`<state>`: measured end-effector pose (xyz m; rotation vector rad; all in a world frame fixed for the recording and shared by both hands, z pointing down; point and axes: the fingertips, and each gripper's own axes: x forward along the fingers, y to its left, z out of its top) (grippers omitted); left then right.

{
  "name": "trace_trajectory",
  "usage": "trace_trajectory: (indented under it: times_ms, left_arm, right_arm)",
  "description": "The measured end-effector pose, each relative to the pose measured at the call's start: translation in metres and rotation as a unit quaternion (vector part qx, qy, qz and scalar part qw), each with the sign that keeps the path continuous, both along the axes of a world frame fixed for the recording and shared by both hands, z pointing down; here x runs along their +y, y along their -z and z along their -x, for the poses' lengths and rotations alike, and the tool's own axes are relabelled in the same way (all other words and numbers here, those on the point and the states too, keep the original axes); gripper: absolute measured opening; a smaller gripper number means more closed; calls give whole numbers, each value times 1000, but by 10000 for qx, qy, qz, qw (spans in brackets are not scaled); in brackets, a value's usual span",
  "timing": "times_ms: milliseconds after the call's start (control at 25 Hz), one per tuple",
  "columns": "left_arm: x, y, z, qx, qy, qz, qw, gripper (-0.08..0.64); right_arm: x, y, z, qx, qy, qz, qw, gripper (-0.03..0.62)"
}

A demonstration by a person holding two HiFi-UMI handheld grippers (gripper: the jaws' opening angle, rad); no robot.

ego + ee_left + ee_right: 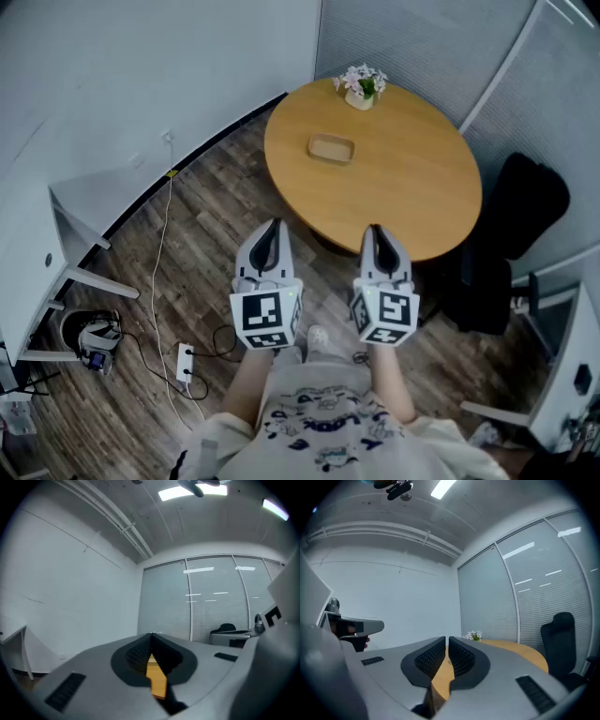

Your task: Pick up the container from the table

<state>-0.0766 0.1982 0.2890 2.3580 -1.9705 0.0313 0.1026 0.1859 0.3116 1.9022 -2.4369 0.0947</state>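
Observation:
A shallow tan container (331,148) lies on the round wooden table (412,187), toward its far left part. Both grippers hover short of the table's near edge, above the floor. My left gripper (273,230) points at the table with its jaws pressed together and nothing between them; in the left gripper view (151,637) only a sliver of tabletop shows between the jaws. My right gripper (377,232) is likewise shut and empty, and in the right gripper view (446,641) its tips meet over the table (525,651).
A small pot of pale flowers (361,86) stands at the table's far edge, seen too as flowers (473,635). A black office chair (511,234) sits right of the table. A white cable (161,253) and power strip (184,363) lie on the wood floor at left, beside a white desk (70,272).

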Motion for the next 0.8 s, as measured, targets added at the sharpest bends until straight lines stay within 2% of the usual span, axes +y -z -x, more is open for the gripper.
trace_trajectory:
  times_ms: [440, 800]
  left_arm:
    - [-19, -2, -9, -10, 10, 30, 10000, 3]
    - [-54, -4, -22, -25, 117, 53, 9999, 3]
  right_arm:
    - [-19, -1, -8, -30, 19, 41, 10000, 23]
    - [-59, -5, -30, -130, -43, 73, 9999, 23]
